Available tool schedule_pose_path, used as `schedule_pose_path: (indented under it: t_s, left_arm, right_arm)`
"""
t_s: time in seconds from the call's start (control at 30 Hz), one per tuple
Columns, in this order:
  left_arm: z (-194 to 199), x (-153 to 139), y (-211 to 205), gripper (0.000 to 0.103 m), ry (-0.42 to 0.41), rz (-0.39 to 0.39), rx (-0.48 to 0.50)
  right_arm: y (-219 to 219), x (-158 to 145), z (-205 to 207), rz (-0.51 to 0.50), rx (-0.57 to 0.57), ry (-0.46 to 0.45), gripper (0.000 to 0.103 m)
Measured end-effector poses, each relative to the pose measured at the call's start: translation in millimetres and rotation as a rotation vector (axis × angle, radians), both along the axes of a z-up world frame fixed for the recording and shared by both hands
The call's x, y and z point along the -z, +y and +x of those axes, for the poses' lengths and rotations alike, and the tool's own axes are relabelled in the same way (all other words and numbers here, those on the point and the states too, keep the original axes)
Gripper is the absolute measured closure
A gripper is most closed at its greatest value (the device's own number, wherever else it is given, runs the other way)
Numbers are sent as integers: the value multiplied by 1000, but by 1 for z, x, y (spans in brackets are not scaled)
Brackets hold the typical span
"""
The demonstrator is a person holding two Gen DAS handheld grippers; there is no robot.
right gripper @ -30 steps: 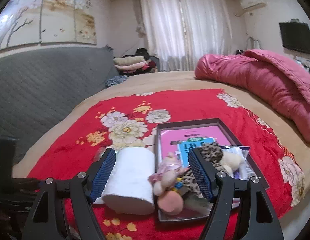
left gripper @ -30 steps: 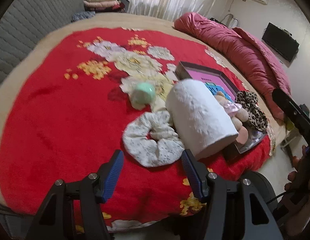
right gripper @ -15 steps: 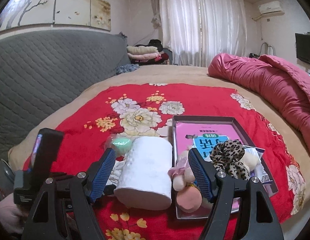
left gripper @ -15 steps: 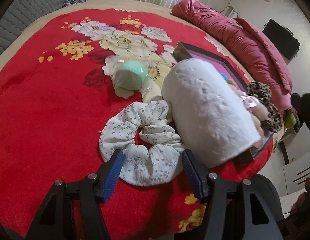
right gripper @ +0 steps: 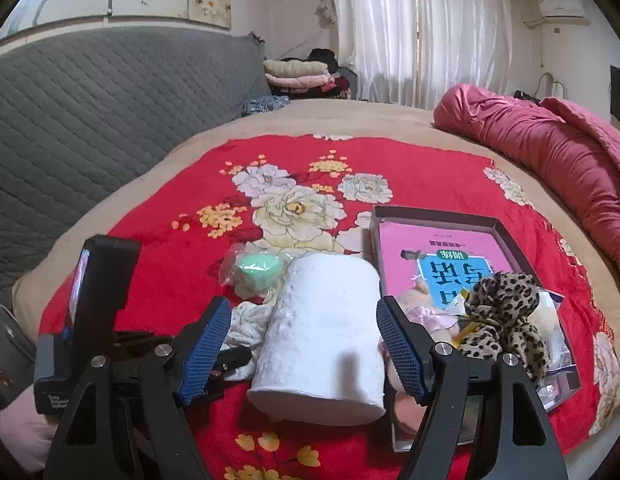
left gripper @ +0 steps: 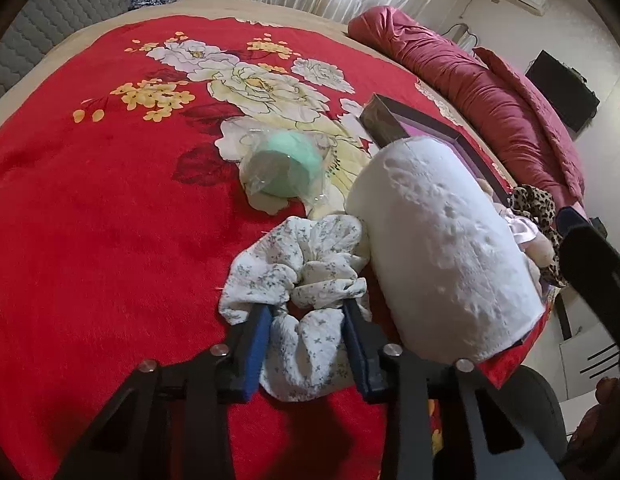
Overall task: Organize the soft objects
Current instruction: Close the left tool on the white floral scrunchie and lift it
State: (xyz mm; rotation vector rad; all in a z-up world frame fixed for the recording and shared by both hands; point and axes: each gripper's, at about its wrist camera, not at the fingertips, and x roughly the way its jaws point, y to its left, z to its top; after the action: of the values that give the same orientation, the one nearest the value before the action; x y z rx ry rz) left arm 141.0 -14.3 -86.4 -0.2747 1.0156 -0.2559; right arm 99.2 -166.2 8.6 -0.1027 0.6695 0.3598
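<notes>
Left gripper [left gripper: 306,334]: jaws just closing, blue pads [left gripper: 257,344] now pressing both sides of the near fold of the scrunchie [left gripper: 300,276], a bunch of white flowered cloth pinched between them. Right gripper [right gripper: 304,354]: jaws wide, straddling the roll [right gripper: 322,336] with a gap on either side, gripping nothing.

Scrunchie lying on the red blanket [left gripper: 90,208], far edge touching the roll, near the front edge of the bed. Green ball [left gripper: 288,168] in clear wrap just beyond. Tray [right gripper: 438,216] on the far side of the roll, already holding a pink booklet, a leopard scrunchie [right gripper: 504,316] and a small plush toy.

Judged step: picking up the white scrunchie for the tray. Best done by finishing the squeeze until the cloth is firmly bunched, since only one fold is caught and the rest may droop. Then lifting straight up before going sideways, to clear the roll rather than drag against it and tip it off the bed edge. Worth keeping the right jaws apart and out of the path, or using them to steady the roll. Release low over a bare part of the tray.
</notes>
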Motion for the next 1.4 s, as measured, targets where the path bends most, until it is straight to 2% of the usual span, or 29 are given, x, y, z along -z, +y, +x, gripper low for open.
schedule_pose_path:
  t_s: [0.13,0.3,0.43,0.7,0.9,1.0,1.1,1.2,1.4]
  left_arm:
    - [1,0,2,72,1,-13,1]
    - [1,0,7,84,6,-26,-6]
    - [1,0,11,87,17,-62,-14]
    - [-3,-8,14,92,-7,-61,-20]
    - [-14,-29,39,92,-70,-65,-83]
    - [-19,-37,61,92,-96,-32,-152]
    - [-23,-43,83,92,-116,19,-220]
    - [-24,-42,107,92,-111,-16,-275]
    - [-24,-33,131,92,-82,-53,-332]
  right_arm:
    - [4,7,1,-21,2,16,27]
    - [3,8,2,-30,17,17,27]
    - [5,9,0,-41,13,16,27]
    - [7,9,-2,-48,7,15,27]
    - [14,2,3,-39,-19,17,27]
    - [27,-2,12,-47,-58,27,27]
    - [43,-3,26,-86,-80,51,27]
    - [67,2,42,-134,-127,91,27]
    - [114,31,81,-307,-222,182,27]
